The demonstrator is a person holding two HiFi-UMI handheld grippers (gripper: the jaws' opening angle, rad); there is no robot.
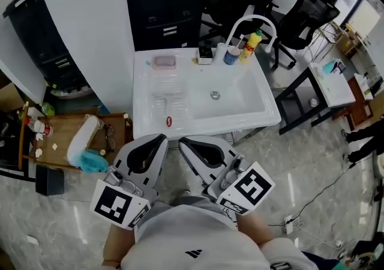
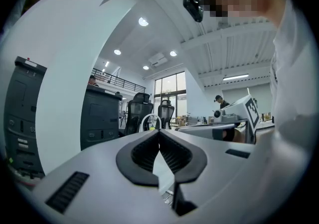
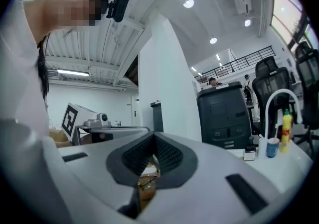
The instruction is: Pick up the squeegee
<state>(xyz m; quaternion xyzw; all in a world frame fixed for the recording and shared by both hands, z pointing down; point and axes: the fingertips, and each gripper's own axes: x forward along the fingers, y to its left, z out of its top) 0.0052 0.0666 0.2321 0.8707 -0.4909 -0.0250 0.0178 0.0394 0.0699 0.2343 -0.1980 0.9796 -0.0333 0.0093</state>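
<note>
The squeegee (image 1: 167,107), which I take to be the clear piece with the red end, lies untouched on the draining side of the sink (image 1: 143,129), a little ahead of the left tool (image 1: 161,138). The left tool and the right tool (image 1: 183,140) are both clenched on nothing, side by side short of the sink's front edge. By my reckoning the reach, the opening and the grasp are all left to do.

Operator: What is standing on the sink (image 1: 264,120)?
Technician: Faucet (image 1: 257,20), bottle (image 1: 254,42) and cup (image 1: 231,55) are standing along its rear rim, right of the soap dish (image 1: 163,61).
Operator: And in front?
Technician: Left gripper (image 1: 162,139) and right gripper (image 1: 182,141) are hanging side by side before it.
</note>
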